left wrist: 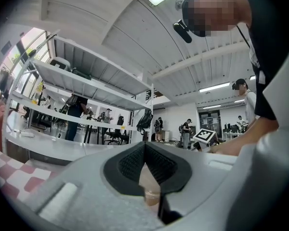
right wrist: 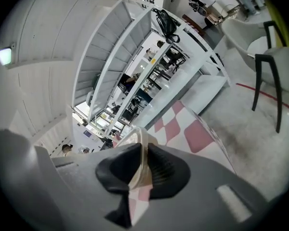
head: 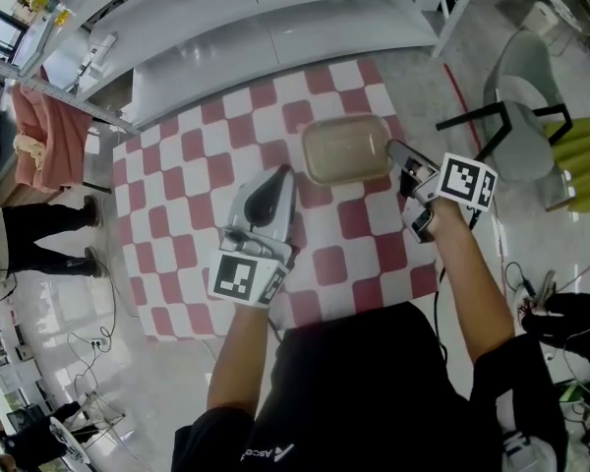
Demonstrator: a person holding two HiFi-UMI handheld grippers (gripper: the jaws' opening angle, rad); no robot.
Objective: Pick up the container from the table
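Note:
A beige rectangular container (head: 346, 148) hangs just above the red-and-white checkered table (head: 177, 264), near its far right part. My right gripper (head: 394, 151) is shut on the container's right rim; in the right gripper view the thin rim (right wrist: 137, 139) runs between the dark pads (right wrist: 160, 170). My left gripper (head: 283, 172) points at the container's near left corner, a small gap away, with its jaws shut. In the left gripper view its pads (left wrist: 131, 163) meet at the tip, and a beige patch (left wrist: 149, 184) shows in the gap below them.
White shelving (head: 275, 28) stands along the table's far side. A grey chair with black legs (head: 521, 126) stands on the floor to the right. A person (head: 39, 234) stands at the left, beyond the table. Cables (head: 98, 347) lie on the floor.

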